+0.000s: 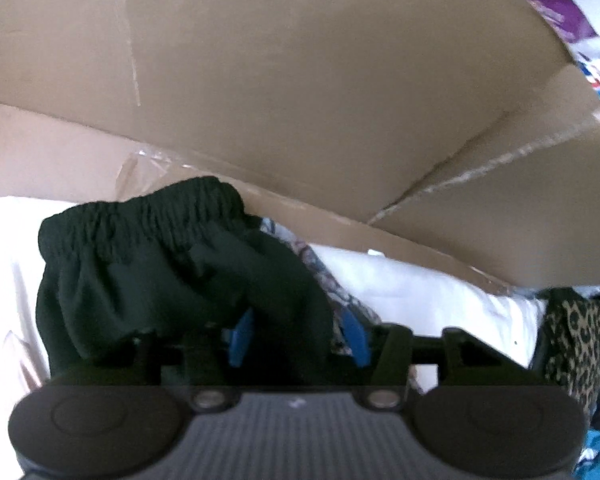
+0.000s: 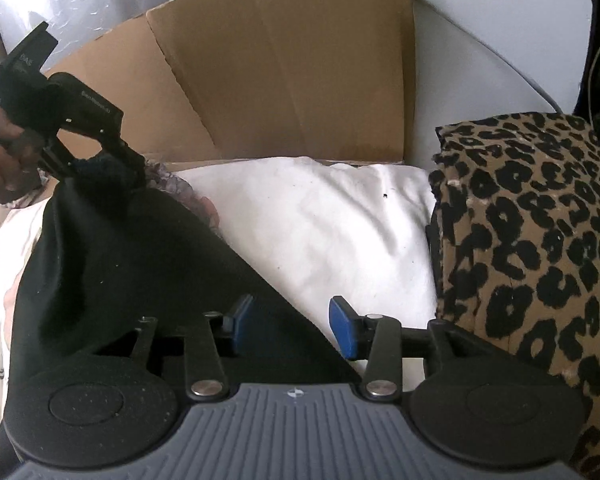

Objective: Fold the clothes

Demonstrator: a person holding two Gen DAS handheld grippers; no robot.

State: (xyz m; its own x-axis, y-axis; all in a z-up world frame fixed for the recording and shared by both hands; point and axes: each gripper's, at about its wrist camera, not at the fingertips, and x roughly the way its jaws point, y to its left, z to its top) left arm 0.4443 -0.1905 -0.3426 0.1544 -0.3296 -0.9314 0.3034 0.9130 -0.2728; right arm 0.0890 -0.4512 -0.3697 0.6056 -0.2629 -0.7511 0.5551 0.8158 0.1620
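Note:
A black garment with an elastic waistband (image 1: pixel 148 256) hangs in front of my left gripper (image 1: pixel 298 334). Its blue fingers (image 1: pixel 240 338) stand apart with a bunched fold of the black cloth between them; whether they pinch it is unclear. In the right wrist view the left gripper (image 2: pixel 134 172) holds the black garment (image 2: pixel 120 272) up by its top edge. My right gripper (image 2: pixel 292 328) is open, its blue pads (image 2: pixel 344 330) apart, and the garment's lower edge lies between them over the left pad.
A white pillow (image 2: pixel 320 232) lies under the garment. A leopard-print cloth (image 2: pixel 540 248) is piled at the right. A large brown cardboard box (image 2: pixel 280 72) stands behind. A patterned cloth (image 2: pixel 188 196) peeks out behind the black garment.

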